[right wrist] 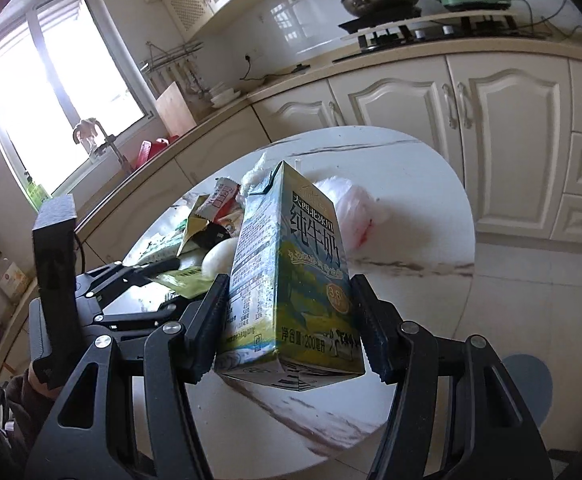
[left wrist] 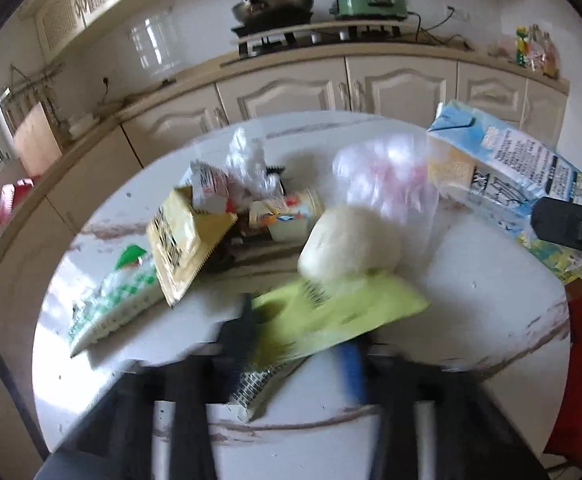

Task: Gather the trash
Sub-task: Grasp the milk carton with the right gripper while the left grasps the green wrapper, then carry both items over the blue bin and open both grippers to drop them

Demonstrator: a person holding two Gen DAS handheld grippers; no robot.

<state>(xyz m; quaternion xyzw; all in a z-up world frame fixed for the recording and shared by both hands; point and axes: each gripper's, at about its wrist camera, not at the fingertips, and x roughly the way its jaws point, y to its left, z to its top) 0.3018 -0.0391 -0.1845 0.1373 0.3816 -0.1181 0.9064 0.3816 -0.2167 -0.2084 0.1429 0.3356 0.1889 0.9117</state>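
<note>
Right tongs point(right wrist: 291, 328) on my feed: matte black, angular linkage arms with triangular cutouts, round silver screw heads at the pivots. Fingers point(right wrist: 207, 332) end in thick black pads with fine ribbing on the inner faces. Left tongs point(left wrist: 303, 344) are blurred on their own camera: black links, one blue strip along a finger. From the right camera the left unit shows a tall black block and more silver screws.
</note>
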